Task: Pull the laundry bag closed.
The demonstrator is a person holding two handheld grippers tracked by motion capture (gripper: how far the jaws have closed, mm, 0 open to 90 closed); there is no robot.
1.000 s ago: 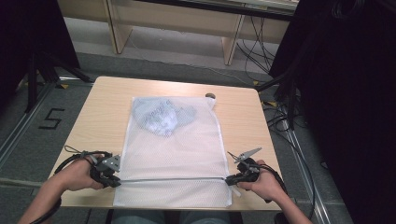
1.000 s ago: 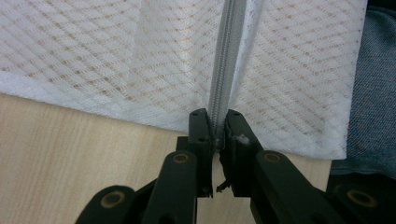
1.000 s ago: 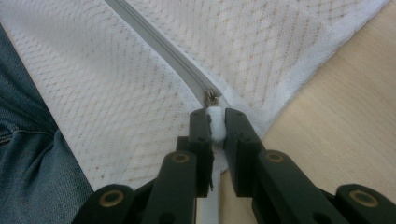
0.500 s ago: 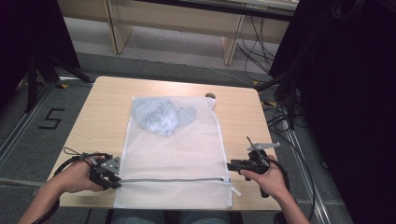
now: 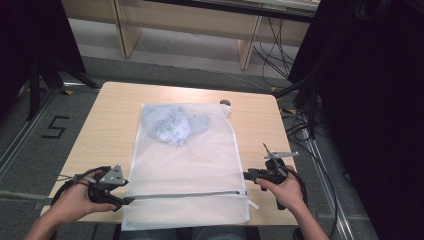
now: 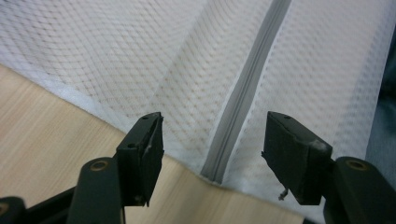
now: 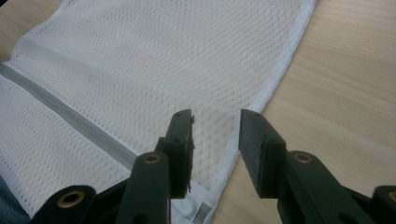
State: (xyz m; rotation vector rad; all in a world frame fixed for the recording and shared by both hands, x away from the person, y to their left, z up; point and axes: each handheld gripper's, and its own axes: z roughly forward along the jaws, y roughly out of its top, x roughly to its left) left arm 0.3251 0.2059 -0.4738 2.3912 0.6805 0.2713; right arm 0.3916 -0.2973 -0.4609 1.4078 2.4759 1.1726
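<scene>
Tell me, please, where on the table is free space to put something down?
Bare wood lies left of the mesh bag, right of it, and behind it up to the table far edge. The near edge is crowded: bag and both tongs.

Mesh bag [image 5: 190, 170] on table [image 5: 115, 115]

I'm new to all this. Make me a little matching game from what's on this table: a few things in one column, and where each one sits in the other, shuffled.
Things:
1. mesh bag
2. grey zipper
3. bundled cloth
4. left tongs

Places or states:
A. inside the bag, at its far end
B. open, astride the zipper's end at the bag's edge
C. flat on the wooden table
D. running across the bag near the person

Pairs: 1-C, 2-D, 3-A, 4-B
</scene>
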